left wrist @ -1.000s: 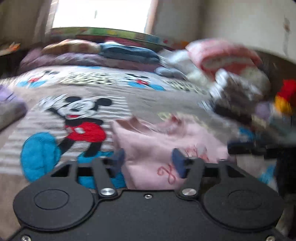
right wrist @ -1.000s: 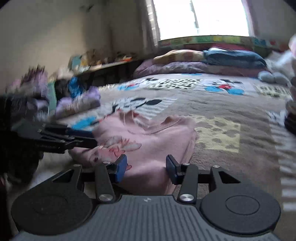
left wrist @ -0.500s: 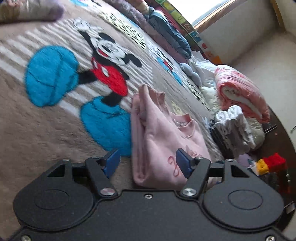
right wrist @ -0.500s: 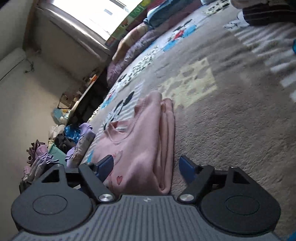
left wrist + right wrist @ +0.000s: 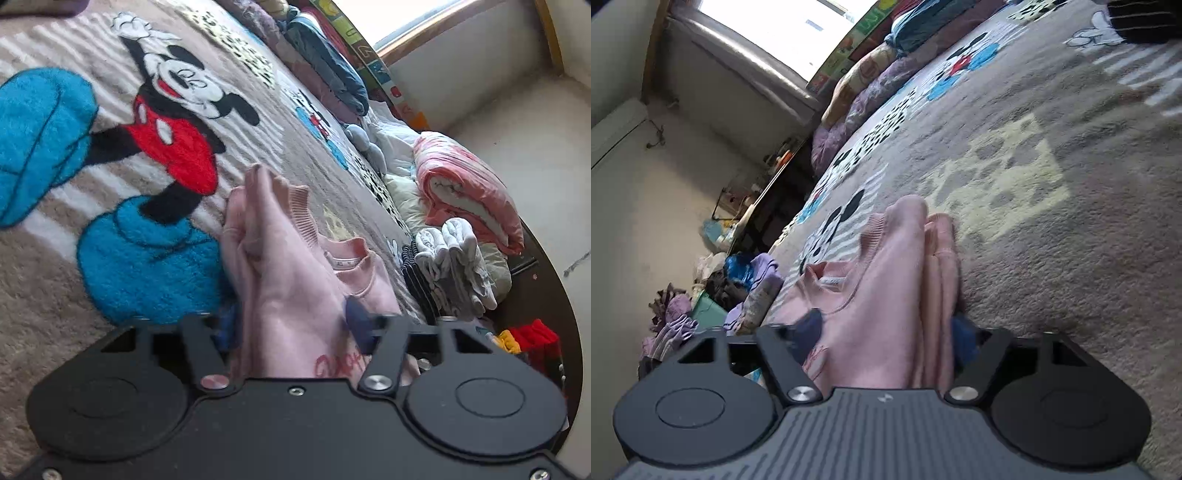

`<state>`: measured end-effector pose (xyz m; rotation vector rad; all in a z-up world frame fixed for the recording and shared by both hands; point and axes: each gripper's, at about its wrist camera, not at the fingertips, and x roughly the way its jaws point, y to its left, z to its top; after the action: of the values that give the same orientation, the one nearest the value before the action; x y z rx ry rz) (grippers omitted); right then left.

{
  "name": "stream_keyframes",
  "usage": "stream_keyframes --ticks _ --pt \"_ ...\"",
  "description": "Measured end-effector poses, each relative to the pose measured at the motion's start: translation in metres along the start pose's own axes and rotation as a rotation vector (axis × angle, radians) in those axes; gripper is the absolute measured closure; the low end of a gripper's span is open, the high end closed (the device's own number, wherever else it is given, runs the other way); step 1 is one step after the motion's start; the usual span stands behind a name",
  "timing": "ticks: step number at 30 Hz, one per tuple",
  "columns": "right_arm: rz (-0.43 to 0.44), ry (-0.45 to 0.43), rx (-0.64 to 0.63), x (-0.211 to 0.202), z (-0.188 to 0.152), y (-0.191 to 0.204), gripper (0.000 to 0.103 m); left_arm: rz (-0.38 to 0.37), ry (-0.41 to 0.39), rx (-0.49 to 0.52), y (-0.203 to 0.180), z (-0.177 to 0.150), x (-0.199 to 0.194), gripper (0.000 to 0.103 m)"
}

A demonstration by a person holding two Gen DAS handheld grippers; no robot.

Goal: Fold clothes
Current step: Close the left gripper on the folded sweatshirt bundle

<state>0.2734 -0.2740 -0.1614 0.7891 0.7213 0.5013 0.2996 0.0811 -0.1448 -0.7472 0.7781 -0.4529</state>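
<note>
A folded pink sweater (image 5: 288,280) with a ribbed collar and red script lies on the Mickey Mouse blanket (image 5: 55,240). My left gripper (image 5: 290,325) is open, and its blue fingers straddle the near left edge of the sweater's folded stack. In the right wrist view the same pink sweater (image 5: 886,280) lies on the blanket (image 5: 1071,258). My right gripper (image 5: 886,332) is open too, one finger on either side of the layered right edge. Both grippers sit low against the cloth. The sweater's near end is hidden under them.
A stack of folded white and grey clothes (image 5: 454,266) and a rolled pink quilt (image 5: 465,192) lie at the bed's right side. Pillows (image 5: 871,85) line the far end under the window. Purple clothes (image 5: 672,325) are piled left of the bed.
Both grippers have dropped and tilted down to the sweater, then pushed forward, so the folded edges now lie between their fingers. The finger gaps look about the same.
</note>
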Motion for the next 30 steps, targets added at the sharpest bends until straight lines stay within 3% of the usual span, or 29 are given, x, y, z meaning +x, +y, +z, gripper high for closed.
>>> stream_keyframes --ticks 3,6,8,15,17,19,20,22,23,24,25,27,30 --pt "0.017 -0.024 0.056 -0.002 -0.004 -0.008 0.074 -0.036 -0.008 -0.059 0.007 -0.001 -0.006 0.073" --pt "0.058 -0.046 0.133 -0.007 -0.006 -0.012 0.081 -0.108 -0.009 -0.1 0.005 -0.006 -0.015 0.076" --pt "0.101 -0.068 0.216 -0.014 -0.01 -0.016 0.082 -0.155 -0.002 -0.125 0.003 -0.01 -0.024 0.079" --pt "0.182 -0.139 0.359 -0.072 -0.032 -0.01 0.083 -0.212 0.052 -0.183 -0.007 -0.042 -0.064 0.081" --pt "0.191 -0.153 0.385 -0.095 -0.044 -0.009 0.083 -0.189 0.073 -0.178 -0.01 -0.059 -0.071 0.081" --pt "0.185 -0.169 0.41 -0.117 -0.061 -0.012 0.083 -0.084 0.09 -0.1 -0.014 -0.076 -0.076 0.08" --pt "0.156 -0.173 0.406 -0.126 -0.069 -0.014 0.081 -0.043 0.098 -0.073 -0.014 -0.081 -0.077 0.077" --pt "0.076 -0.168 0.35 -0.133 -0.083 -0.019 0.073 -0.044 0.083 -0.066 -0.013 -0.087 -0.085 0.063" --pt "0.029 -0.166 0.319 -0.137 -0.088 -0.022 0.06 -0.045 0.076 -0.063 -0.012 -0.089 -0.089 0.053" --pt "0.006 -0.175 0.296 -0.143 -0.094 -0.023 0.056 -0.045 0.068 -0.06 -0.012 -0.092 -0.093 0.047" --pt "0.008 -0.189 0.286 -0.148 -0.098 -0.023 0.054 -0.045 0.062 -0.056 -0.012 -0.094 -0.096 0.045" --pt "0.012 -0.187 0.25 -0.153 -0.101 -0.019 0.038 -0.035 0.059 -0.043 -0.014 -0.095 -0.092 0.045" --pt "-0.017 -0.139 0.132 -0.146 -0.099 -0.004 0.033 -0.021 0.055 -0.024 -0.017 -0.097 -0.086 0.045"
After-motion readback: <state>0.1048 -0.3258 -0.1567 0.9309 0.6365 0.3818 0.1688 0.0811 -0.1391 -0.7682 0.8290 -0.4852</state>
